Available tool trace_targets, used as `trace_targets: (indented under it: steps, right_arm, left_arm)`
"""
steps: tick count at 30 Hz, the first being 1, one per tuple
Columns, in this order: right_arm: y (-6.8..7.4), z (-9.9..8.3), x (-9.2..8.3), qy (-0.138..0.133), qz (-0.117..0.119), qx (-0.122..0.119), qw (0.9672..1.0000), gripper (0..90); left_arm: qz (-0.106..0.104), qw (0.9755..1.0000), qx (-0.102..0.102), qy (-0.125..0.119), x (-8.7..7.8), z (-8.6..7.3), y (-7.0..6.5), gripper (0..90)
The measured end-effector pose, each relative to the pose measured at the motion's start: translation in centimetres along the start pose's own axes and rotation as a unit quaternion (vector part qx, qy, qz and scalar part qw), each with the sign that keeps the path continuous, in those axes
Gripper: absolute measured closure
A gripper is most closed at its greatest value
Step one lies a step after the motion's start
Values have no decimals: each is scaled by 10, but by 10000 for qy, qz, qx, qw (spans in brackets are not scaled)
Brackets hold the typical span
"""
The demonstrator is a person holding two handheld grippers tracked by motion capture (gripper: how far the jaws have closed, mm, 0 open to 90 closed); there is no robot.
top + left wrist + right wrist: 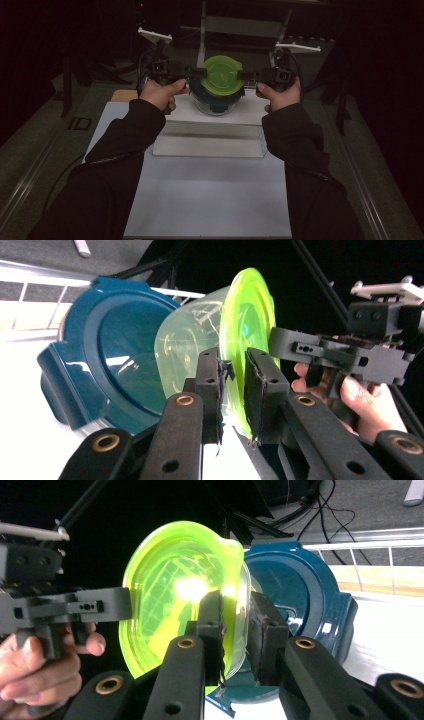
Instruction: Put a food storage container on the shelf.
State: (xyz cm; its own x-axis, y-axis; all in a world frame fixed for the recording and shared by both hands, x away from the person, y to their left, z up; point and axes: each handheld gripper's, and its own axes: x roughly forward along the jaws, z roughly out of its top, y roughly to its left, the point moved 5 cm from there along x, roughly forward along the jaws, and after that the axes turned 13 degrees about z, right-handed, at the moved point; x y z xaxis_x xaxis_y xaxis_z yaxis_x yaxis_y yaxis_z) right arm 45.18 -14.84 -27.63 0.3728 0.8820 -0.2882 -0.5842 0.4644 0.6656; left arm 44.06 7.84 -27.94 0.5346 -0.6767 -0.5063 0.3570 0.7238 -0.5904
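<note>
A clear container with a bright green lid [222, 71] is above a teal-lidded container [217, 102] on a white raised platform [210, 137]. I cannot tell whether the two touch. My left gripper [200, 72] grips the lid's left rim and my right gripper [243, 75] grips its right rim. In the left gripper view the green lid [248, 305] runs edge-on between the pads of the left gripper [234, 360], with the teal lid [115, 345] behind. In the right gripper view the right gripper [235, 602] clamps the green lid [170, 580] and the clear rim, beside the teal lid [295, 580].
The platform stands on a white table sheet [210, 200]. A tan board corner [124, 95] lies at its left. Dark stands and a metal frame [202, 35] rise behind the containers. Grey floor strips flank the table.
</note>
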Motion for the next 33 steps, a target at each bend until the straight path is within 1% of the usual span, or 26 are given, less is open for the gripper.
trace_targets:
  steps: [2,6,9,10,11,13,14,15,16,17,18,19,20,21,22,23,25,27,28,29,30,31,33]
  right_arm:
    - [-2,2,3,-18,17,69,10000,733]
    - [-4,6,7,-58,-50,98,9999,731]
    - [-6,9,11,-76,-121,115,9998,726]
    - [-6,10,12,-72,-145,134,9998,718]
    - [-7,10,12,-58,-150,141,9998,700]
    - [-7,11,12,-48,-175,116,9998,643]
    - [-7,12,12,-49,-155,109,9998,615]
    - [-7,12,12,-54,-150,71,9998,575]
    - [-7,12,11,-69,-159,50,9998,558]
    - [-8,12,11,-90,-142,51,9998,519]
    - [-8,12,10,-100,-90,61,9999,488]
    - [-8,12,10,-94,-76,43,9999,474]
    - [-8,12,9,-89,-109,-6,9999,453]
    - [-8,12,9,-89,-109,-6,9999,453]
    - [-8,12,8,-79,-130,-47,9999,435]
    - [-6,11,6,-88,-78,-63,9999,415]
    - [-4,11,4,-83,-61,-124,9999,394]
    - [-2,10,2,-102,-78,-171,9998,369]
    - [0,10,1,-107,-75,-203,9997,354]
    - [2,9,0,-135,-23,-245,9996,290]
    - [6,8,-1,-130,107,-314,9994,247]
    - [9,7,-2,-97,172,-400,9990,230]
    - [13,6,-5,-58,132,-527,9985,223]
  left_arm:
    - [-9,10000,-82,-18,3,2,4,755]
    - [-55,9998,-176,-51,8,4,10,727]
    - [-15,9998,-202,-65,11,5,12,699]
    - [32,9999,-153,-70,12,6,12,686]
    - [65,9999,-82,-85,13,6,12,667]
    - [43,9999,10,-96,14,6,11,602]
    - [110,9998,55,-134,14,6,11,562]
    - [121,9998,59,-169,14,7,11,526]
    - [81,9997,51,-204,13,7,12,501]
    - [84,9997,29,-236,12,8,12,464]
    - [91,9995,13,-299,10,9,12,445]
    - [54,9994,14,-351,8,9,12,432]
    - [-1,9992,45,-385,5,9,12,395]
    - [-1,9992,45,-385,5,9,12,372]
    - [-174,9988,211,-405,0,6,10,372]
    - [-188,9985,313,-410,-2,4,8,304]
    - [-207,9980,444,-408,-4,0,4,259]
    - [-186,9974,572,-406,-7,-4,1,182]
    - [-206,9971,605,-424,-9,-7,-1,145]
    - [-233,9970,592,-445,-11,-9,-2,130]
    - [-267,9963,629,-526,-14,-12,-4,84]
    - [-298,9951,727,-606,-17,-15,-6,6]
    - [-245,9930,909,-712,-21,-19,-8,0]
